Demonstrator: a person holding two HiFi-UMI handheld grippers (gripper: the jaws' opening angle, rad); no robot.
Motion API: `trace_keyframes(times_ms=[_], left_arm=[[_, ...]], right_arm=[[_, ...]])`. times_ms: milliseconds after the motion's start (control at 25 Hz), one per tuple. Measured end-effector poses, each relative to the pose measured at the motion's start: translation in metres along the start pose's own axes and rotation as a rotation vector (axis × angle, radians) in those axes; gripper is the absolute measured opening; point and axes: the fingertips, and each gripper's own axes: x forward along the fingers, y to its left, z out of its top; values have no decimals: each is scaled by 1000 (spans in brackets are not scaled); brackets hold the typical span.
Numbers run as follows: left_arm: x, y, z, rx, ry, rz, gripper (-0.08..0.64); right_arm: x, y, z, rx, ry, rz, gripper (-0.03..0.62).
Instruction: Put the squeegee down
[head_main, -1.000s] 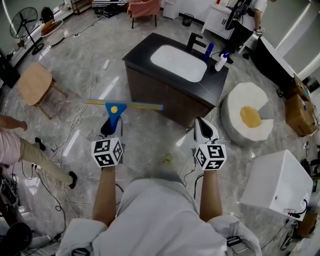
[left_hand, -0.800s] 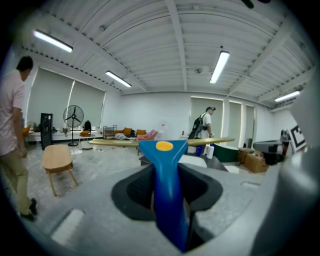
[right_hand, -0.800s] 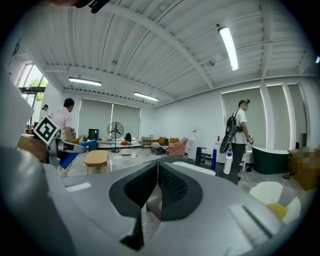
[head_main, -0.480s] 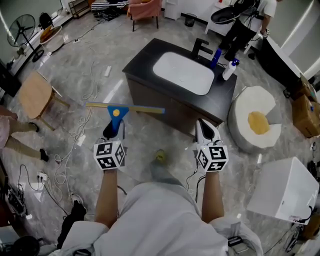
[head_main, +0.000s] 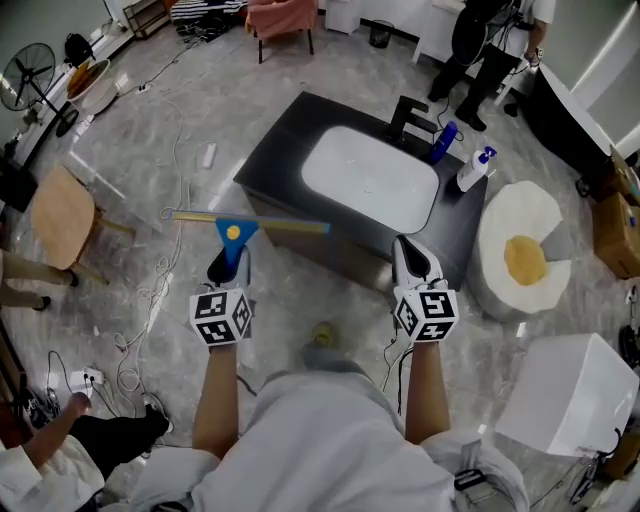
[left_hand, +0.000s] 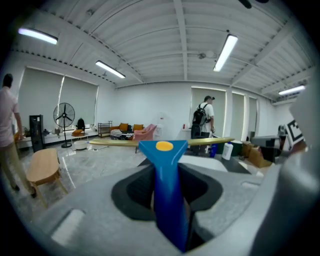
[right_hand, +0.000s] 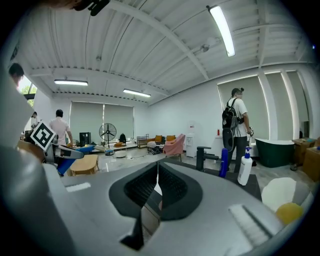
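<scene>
The squeegee (head_main: 232, 233) is in the air just short of the tabletop's (head_main: 282, 138) near left corner, resting on nothing. The left tongs (head_main: 228, 262) are clamped on its blue handle, and the left gripper view shows the handle (left_hand: 167, 190) pinched between the two pads. The handle's long axis runs away from the person toward the tabletop, with the head end leading and tilted slightly downward. The yellow blade (head_main: 270, 222) crosses it at right angles and lies roughly level. In the head view the blade's right tip overlaps the tabletop's near edge, while its left end hangs over the floor on the side away from the tabletop.

Judged from this, the step in hand is the carry: the squeegee has not been set down yet. The next move calls for bringing it over a bare strip of the dark tabletop beside the white basin (head_main: 370, 180). It should then be lowered until blade and handle both rest flat, and only then should the left tongs let go. The faucet (head_main: 408, 112) and the two bottles (head_main: 472, 170) stand at the tabletop's far right side, well apart from the likely landing spot.

The right tongs (head_main: 413, 258) are pressed together on nothing, off the tabletop's near right edge.
</scene>
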Motion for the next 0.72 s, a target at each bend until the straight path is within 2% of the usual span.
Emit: trace_keyframes(times_ms=[320,720], left_arm=[[81,10,43,20,17,1,130],[168,11,87,60,-9,-37,130]], right_arm=[[83,-26,18,3,24,37,9],[146,-70,43,30,-26,1,9]])
